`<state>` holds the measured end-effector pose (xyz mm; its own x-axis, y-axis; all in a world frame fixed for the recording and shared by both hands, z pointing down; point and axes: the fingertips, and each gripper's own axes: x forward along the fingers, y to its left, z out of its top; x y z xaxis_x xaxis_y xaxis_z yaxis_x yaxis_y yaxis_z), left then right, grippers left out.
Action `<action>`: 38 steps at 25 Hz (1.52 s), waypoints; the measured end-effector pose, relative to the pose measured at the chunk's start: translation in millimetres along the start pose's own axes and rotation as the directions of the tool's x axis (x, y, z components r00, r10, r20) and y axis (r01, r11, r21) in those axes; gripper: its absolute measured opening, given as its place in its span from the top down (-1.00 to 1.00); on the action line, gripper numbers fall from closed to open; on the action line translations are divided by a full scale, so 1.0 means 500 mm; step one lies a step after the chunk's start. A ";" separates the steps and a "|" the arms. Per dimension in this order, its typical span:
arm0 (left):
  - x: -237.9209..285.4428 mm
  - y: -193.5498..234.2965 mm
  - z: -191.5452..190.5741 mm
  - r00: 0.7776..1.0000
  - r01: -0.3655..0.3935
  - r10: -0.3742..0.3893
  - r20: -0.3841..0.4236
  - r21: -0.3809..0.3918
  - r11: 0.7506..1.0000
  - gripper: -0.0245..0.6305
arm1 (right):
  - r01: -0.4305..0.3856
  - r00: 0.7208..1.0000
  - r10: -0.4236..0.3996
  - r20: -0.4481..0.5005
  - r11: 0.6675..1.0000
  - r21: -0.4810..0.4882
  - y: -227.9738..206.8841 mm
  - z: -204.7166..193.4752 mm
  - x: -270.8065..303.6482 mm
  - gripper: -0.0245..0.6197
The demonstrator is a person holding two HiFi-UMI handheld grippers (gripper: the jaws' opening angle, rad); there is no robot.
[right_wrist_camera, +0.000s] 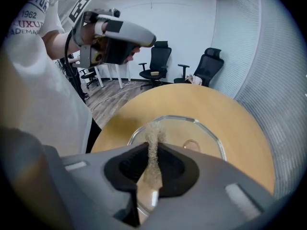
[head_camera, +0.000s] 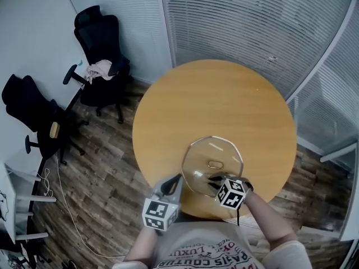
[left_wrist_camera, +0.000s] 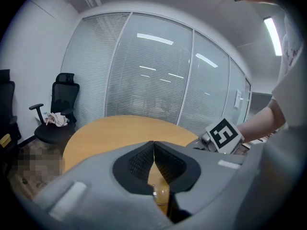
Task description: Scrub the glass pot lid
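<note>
Clamped in the right gripper's [right_wrist_camera: 152, 147] jaws is a tan scrub pad [right_wrist_camera: 153, 131], its tip over the near rim of the glass pot lid [right_wrist_camera: 192, 128]. The left gripper [left_wrist_camera: 153, 146], jaws pressed together, is held up off the round wooden table [head_camera: 224, 94]. The lid lies flat by the table's near edge, with broad tabletop beyond it. A blinded glass wall [head_camera: 252, 21] curves behind. Two office chairs [head_camera: 101, 60] stand well apart on the plank floor [head_camera: 106, 184] at left.

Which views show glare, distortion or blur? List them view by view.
Head view: fisheye bends the blinds; glare streaks the glass pot lid. Left gripper view: ceiling lights mirror in the glass partition. Right gripper view: the scrubbing pad, nearest the lens, looks soft.
</note>
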<state>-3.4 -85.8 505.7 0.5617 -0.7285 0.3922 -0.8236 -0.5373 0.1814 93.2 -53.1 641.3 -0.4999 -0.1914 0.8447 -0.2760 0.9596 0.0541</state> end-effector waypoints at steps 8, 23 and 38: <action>0.036 -0.028 0.013 1.000 0.015 -0.015 -0.002 0.025 1.000 0.90 | 0.185 0.982 -0.186 0.005 0.980 0.078 -0.159 -0.059 -0.081 0.75; 0.050 0.037 -0.006 0.997 -0.074 0.074 -0.028 -0.001 0.997 0.90 | 0.096 0.990 -0.079 -0.119 0.986 0.138 -0.271 -0.153 0.046 0.75; 0.080 0.048 0.008 0.999 -0.048 0.048 -0.018 0.000 0.999 0.90 | 0.065 0.983 -0.046 -0.178 0.993 0.097 -0.262 -0.153 0.060 0.75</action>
<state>-0.5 -129.4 521.9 0.5200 -0.7458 0.4164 -0.8497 -0.5017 0.1625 177.4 -168.8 700.3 -0.3320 -0.1960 0.9227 -0.3863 0.9206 0.0565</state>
